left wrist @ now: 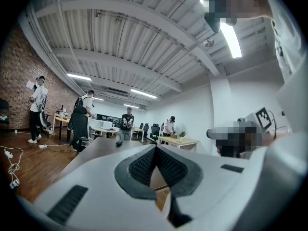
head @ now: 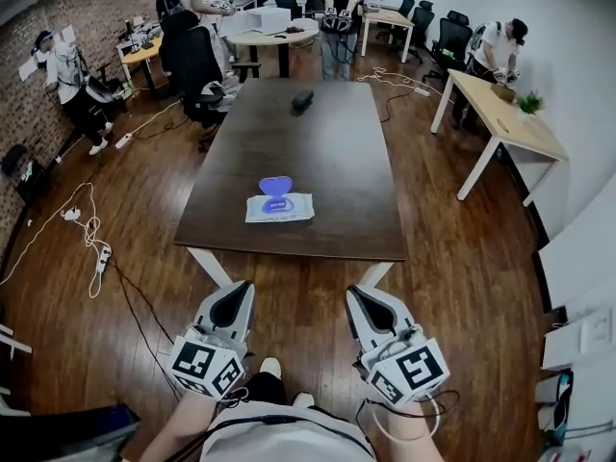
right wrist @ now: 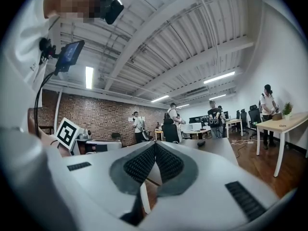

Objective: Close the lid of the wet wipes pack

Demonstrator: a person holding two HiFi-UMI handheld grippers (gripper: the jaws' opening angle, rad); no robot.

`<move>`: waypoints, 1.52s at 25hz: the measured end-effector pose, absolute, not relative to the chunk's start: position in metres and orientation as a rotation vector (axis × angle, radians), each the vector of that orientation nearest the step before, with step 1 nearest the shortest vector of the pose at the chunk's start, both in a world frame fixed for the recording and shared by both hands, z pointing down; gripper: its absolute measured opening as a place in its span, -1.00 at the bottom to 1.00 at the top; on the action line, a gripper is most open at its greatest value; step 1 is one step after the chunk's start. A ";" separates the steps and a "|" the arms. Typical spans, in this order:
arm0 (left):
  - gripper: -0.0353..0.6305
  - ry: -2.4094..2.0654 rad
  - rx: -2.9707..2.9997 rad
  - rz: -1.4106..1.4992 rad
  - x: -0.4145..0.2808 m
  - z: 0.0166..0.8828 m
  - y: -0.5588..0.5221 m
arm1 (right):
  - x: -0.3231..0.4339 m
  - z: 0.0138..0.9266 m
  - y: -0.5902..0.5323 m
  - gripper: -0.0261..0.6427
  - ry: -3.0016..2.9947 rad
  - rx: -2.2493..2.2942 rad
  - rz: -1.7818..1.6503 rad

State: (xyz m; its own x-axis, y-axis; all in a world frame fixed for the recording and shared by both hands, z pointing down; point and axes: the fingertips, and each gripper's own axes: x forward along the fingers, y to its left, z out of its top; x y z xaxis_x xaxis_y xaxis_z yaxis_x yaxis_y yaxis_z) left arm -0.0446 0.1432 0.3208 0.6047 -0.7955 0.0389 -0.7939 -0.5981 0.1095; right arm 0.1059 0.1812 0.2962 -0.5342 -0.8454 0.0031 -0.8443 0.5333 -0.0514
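Observation:
The wet wipes pack (head: pixel 279 210) lies flat near the front edge of the dark brown table (head: pixel 327 162). Its blue-violet lid (head: pixel 276 187) is flipped open toward the far side. Both grippers hover over the floor, short of the table's front edge and well apart from the pack. My left gripper (head: pixel 239 288) is shut with nothing between its pads, and so is my right gripper (head: pixel 357 293). In the left gripper view the left gripper (left wrist: pixel 155 149) points level along the tabletop; the right gripper (right wrist: pixel 155 145) does the same in the right gripper view. Neither gripper view shows the pack.
A small black object (head: pixel 302 100) sits at the table's far end. Cables and a power strip (head: pixel 101 255) trail on the wooden floor at the left. A light wooden desk (head: pixel 505 114) stands at the right. Several people, office chairs and desks fill the far side of the room.

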 end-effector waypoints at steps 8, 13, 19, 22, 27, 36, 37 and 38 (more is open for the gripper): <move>-0.89 -1.315 2.716 -0.034 -0.045 0.336 0.109 | 0.105 0.306 0.150 -0.90 2.725 -1.531 -0.089; -0.89 -1.289 2.715 -0.035 -0.049 0.340 0.066 | 0.094 0.311 0.109 -0.90 2.732 -1.535 -0.101; -0.89 -1.277 2.707 -0.037 -0.062 0.336 0.007 | 0.074 0.313 0.052 -0.90 2.745 -1.528 -0.114; -0.89 -1.276 2.684 -0.035 -0.069 0.342 -0.023 | 0.067 0.324 0.024 -0.90 2.766 -1.527 -0.152; -0.89 -1.220 2.680 -0.014 -0.078 0.353 -0.075 | 0.057 0.325 -0.032 -0.90 2.768 -1.553 -0.169; -0.89 -1.165 2.727 -0.034 -0.089 0.334 -0.172 | 0.045 0.314 -0.123 -0.90 2.716 -1.610 -0.150; -0.89 -1.158 2.731 -0.035 -0.090 0.335 -0.180 | 0.044 0.313 -0.131 -0.90 2.714 -1.614 -0.150; -0.89 -1.151 2.735 -0.038 -0.091 0.336 -0.188 | 0.043 0.313 -0.138 -0.90 2.713 -1.617 -0.151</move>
